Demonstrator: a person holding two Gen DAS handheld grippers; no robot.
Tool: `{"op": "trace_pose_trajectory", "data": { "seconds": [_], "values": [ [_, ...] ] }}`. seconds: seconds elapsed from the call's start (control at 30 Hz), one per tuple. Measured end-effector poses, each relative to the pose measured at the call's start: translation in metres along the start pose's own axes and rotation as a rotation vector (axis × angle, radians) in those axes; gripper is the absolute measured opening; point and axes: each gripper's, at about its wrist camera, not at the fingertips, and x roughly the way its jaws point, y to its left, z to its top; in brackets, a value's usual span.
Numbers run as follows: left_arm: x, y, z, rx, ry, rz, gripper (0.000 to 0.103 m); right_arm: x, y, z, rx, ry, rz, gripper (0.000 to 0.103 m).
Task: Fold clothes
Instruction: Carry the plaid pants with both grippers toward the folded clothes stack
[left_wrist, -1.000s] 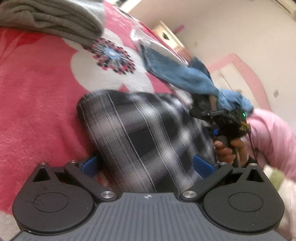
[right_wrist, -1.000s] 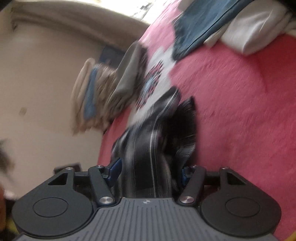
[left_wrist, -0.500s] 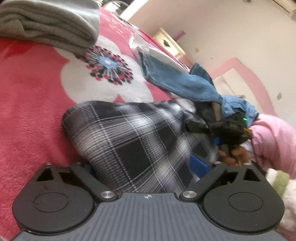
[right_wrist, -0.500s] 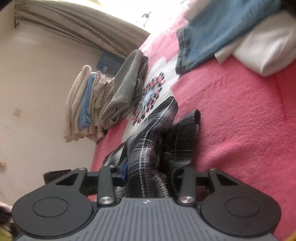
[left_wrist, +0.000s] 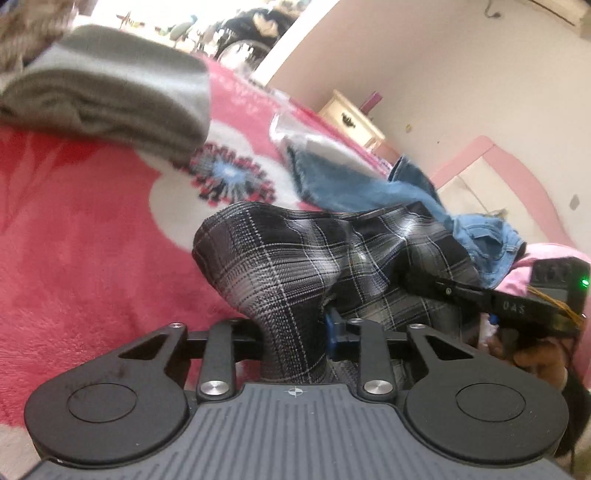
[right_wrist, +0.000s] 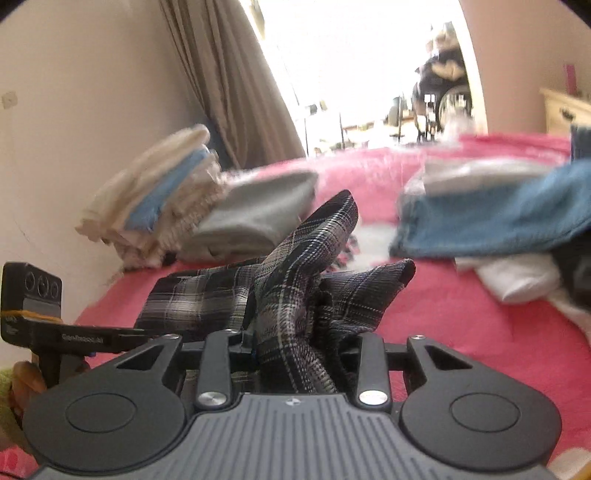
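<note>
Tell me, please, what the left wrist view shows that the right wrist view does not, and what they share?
Only the left wrist view shows the cream wooden nightstand and pink padded headboard. Only the right wrist view shows the beige curtain and the stack of folded cream and blue towels. Both show the black-and-white plaid garment between closing jaws, the folded grey garment, the blue denim jeans and the pink fleece blanket.

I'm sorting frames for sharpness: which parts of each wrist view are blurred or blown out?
Left wrist view: plaid garment sharp, grey folded garment smeared, window strip at top overexposed. Right wrist view: folded stack and jeans motion-blurred, window washed out white, plaid cloth reasonably crisp.
</note>
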Motion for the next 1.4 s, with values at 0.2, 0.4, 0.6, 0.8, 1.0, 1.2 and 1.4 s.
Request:
{"op": "trace_pose_trajectory", "data": {
  "seconds": [0.2, 0.4, 0.6, 0.8, 1.0, 1.2, 1.4],
  "values": [
    [-0.042, -0.019, 0.009, 0.079, -0.107, 0.007, 0.021, -0.014, 0.044, 0.011, -0.026, -0.136, 0.009, 0.035],
    [-0.084, -0.020, 0.039, 0.130, -0.217, 0.046, 0.021, 0.006, 0.070, 0.034, -0.012, -0.224, 0.073, 0.035],
    [-0.106, -0.008, 0.088, 0.189, -0.309, 0.119, 0.021, 0.052, 0.086, 0.076, 0.010, -0.291, 0.142, 0.035],
    [-0.111, 0.011, 0.144, 0.259, -0.379, 0.215, 0.021, 0.116, 0.086, 0.120, 0.064, -0.306, 0.191, 0.035],
    [-0.090, 0.030, 0.187, 0.334, -0.390, 0.327, 0.021, 0.177, 0.072, 0.143, 0.146, -0.292, 0.191, 0.035],
    [-0.058, 0.048, 0.216, 0.353, -0.371, 0.400, 0.021, 0.212, 0.057, 0.154, 0.196, -0.280, 0.180, 0.035],
    [-0.049, 0.057, 0.230, 0.358, -0.349, 0.428, 0.021, 0.228, 0.046, 0.158, 0.243, -0.259, 0.192, 0.035]
  ]
}}
